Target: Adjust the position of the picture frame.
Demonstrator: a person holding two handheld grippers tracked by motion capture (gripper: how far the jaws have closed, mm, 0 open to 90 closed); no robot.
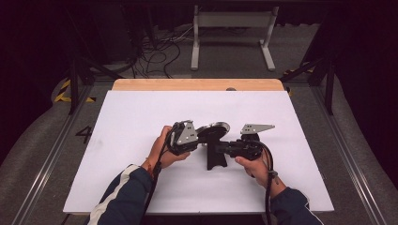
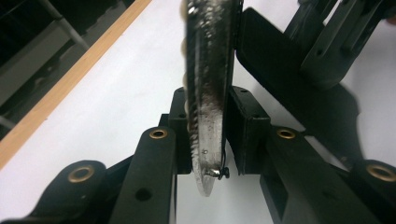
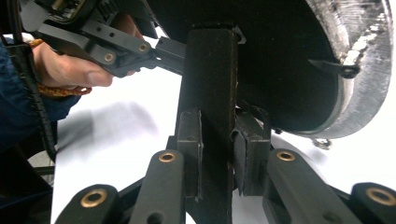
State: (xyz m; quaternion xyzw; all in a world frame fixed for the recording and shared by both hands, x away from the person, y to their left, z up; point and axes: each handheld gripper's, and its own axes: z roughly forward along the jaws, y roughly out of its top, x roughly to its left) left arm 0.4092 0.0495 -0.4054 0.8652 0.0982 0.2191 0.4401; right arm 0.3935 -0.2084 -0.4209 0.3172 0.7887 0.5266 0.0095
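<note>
Gripping a round metal disc (image 1: 213, 129) by its rim, the left gripper (image 1: 199, 137) sits at the middle of the white table (image 1: 141, 117); in the left gripper view its pads (image 2: 247, 126) pinch the disc's (image 2: 208, 93) thin edge from both sides. The right gripper (image 1: 224, 149) pinches the black stand (image 1: 217, 159) that rises under the disc; in the right gripper view its pads (image 3: 191, 135) press on the upright bar (image 3: 208, 93) from both sides. Disc and stand are held just above the table, between the two hands, with the disc (image 3: 359, 60) tilted on edge.
</note>
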